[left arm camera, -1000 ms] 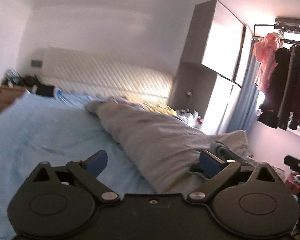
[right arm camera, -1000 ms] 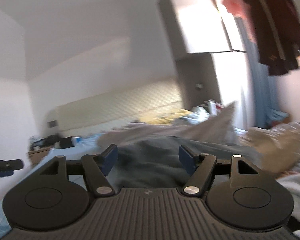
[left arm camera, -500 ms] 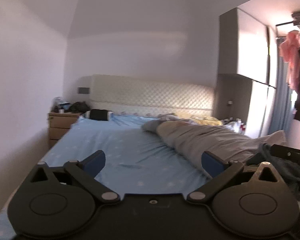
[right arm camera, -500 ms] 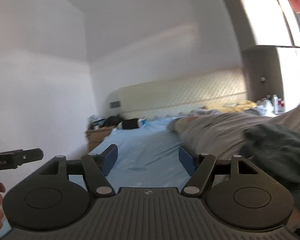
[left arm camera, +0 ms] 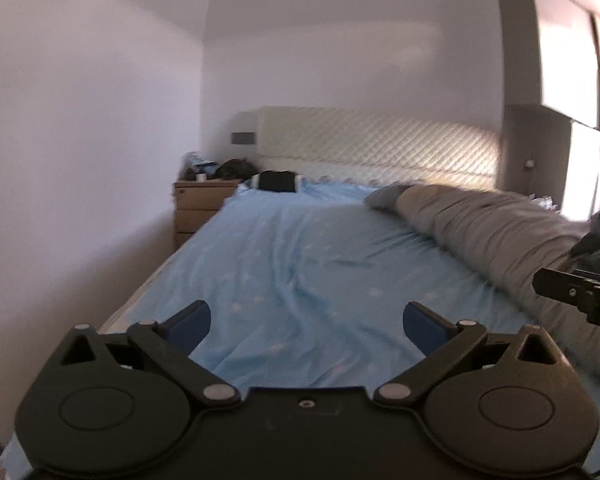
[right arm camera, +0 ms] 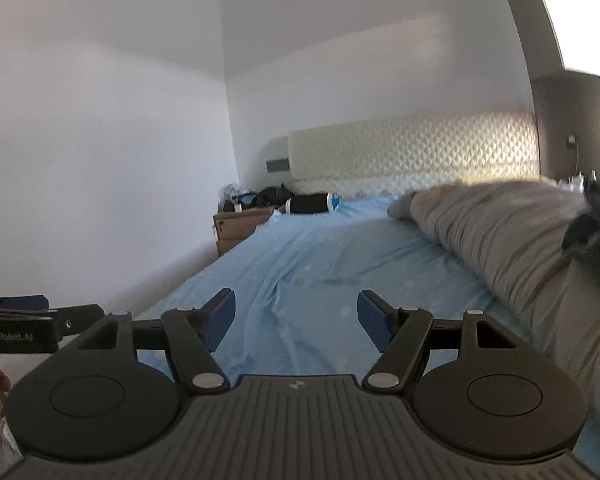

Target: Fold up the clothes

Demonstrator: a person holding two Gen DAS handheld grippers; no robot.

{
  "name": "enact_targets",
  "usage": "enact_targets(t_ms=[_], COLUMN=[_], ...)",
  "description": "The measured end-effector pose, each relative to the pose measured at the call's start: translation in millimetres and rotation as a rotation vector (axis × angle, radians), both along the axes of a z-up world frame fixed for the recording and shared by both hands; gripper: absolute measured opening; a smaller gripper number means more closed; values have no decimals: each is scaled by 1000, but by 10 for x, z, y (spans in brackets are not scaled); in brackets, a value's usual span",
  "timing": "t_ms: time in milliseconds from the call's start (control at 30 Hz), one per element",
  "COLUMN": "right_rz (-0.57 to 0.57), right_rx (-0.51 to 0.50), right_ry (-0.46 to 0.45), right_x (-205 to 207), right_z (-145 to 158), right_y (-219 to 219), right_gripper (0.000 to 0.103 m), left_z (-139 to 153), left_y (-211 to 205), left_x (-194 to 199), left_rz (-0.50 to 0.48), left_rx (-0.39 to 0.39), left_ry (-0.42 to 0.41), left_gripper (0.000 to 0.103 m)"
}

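Two hand-held grippers: both are hanging over the bed (left arm camera: 300, 264), holding nothing.
Left hand-held gripper (left arm camera: 306, 322): jaws are standing wide apart.
Right hand-held gripper (right arm camera: 296, 316): jaws are standing apart, less wide.
Dark garment (right arm camera: 598, 236): is lying on the grey duvet (right arm camera: 512, 240), at 3 o'clock.
Nightstand (left arm camera: 198, 204): is standing at 10 o'clock.

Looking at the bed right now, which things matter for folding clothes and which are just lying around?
For the job:
- dark grey-green crumpled garment on the grey duvet
- light blue bed sheet, likely the folding surface
- left tongs and right tongs, both open, holding nothing

Just lying about:
- long grey rolled duvet
- black cylindrical bolster
- wooden bedside drawers with clutter on top
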State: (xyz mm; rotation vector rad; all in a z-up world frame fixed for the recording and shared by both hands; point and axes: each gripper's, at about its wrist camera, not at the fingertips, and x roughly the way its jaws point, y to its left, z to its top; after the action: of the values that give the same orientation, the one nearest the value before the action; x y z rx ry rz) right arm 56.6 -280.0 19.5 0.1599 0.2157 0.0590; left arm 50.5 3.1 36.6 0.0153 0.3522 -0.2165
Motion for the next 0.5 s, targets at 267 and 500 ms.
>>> enact_targets(t_ms=[267, 500], right_rz=[-9, -23], right_rx=[-2, -36], right_ry=[76, 121], right_x=[-97, -82], right_z=[-387, -574], right_y=[262, 334], right_gripper=[75, 75], left_z=[-273, -350], left_y=[171, 227], left_x=[-128, -267], left_rz=[57, 80], left_rx=[2, 14], left_ry=[62, 32], left_gripper=[103, 103])
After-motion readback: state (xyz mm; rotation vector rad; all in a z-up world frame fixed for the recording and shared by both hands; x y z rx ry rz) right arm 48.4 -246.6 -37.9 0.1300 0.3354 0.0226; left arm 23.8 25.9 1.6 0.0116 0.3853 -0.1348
